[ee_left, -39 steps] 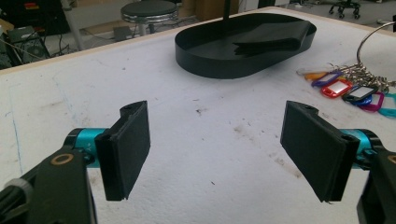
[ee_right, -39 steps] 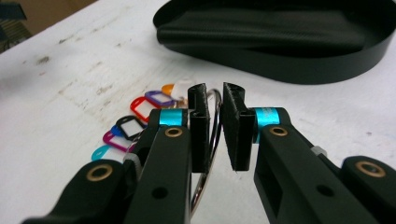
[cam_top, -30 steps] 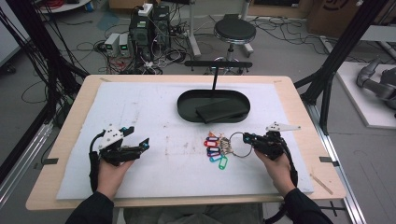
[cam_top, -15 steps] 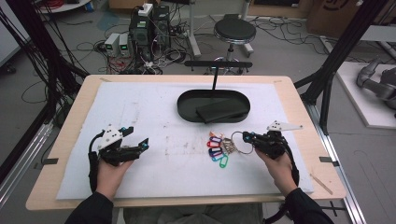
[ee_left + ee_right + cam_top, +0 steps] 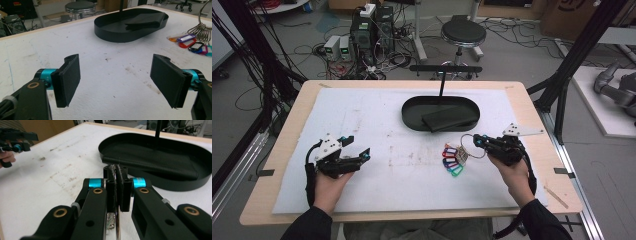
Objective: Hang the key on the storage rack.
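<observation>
A metal key ring (image 5: 467, 142) carries several coloured key tags (image 5: 453, 160) that lie fanned on the white mat. My right gripper (image 5: 477, 142) is shut on the ring's right side, and in the right gripper view (image 5: 116, 173) the thin ring (image 5: 116, 227) runs between the closed jaws. Over at the table's left, my left gripper (image 5: 357, 147) rests low above the mat, open with nothing in it. In its own view (image 5: 117, 80) the jaws stand wide apart, with the ring (image 5: 200, 18) and tags (image 5: 189, 42) at the far right.
A black oval tray (image 5: 411, 119) with a flat dark pad (image 5: 448, 119) inside sits just behind the keys; a thin black post (image 5: 442, 85) rises at its far side. The tray's wall (image 5: 175, 185) is close ahead of the right gripper. A stool and cables lie beyond the table.
The bunch of tags has shifted slightly to the right with my right gripper. My left gripper has stayed where it was, still open.
</observation>
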`<state>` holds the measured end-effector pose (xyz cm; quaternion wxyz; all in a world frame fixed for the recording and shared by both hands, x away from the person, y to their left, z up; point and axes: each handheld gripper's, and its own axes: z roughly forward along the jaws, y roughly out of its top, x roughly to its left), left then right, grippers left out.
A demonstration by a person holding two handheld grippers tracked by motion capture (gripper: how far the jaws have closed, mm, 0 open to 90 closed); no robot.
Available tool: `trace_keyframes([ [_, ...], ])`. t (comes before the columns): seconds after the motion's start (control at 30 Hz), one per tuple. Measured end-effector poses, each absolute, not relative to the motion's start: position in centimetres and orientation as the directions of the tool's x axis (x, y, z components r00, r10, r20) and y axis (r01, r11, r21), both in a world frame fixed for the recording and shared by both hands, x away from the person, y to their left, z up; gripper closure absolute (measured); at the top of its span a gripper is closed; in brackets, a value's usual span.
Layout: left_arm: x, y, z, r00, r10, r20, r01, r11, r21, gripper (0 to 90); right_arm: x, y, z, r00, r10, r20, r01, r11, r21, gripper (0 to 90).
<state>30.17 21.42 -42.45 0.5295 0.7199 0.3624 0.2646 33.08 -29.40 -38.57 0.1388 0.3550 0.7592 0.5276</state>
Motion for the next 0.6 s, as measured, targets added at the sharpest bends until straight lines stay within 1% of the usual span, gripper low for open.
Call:
trace_keyframes([
  [0.6,30.1,21.4,-42.0,0.599,0.8,-0.014,0.232,-0.157,0.96,24.5,33.0,-28.5,-35.0,-0.771,0.624,0.128,0.317,0.2,0.927,87.7],
])
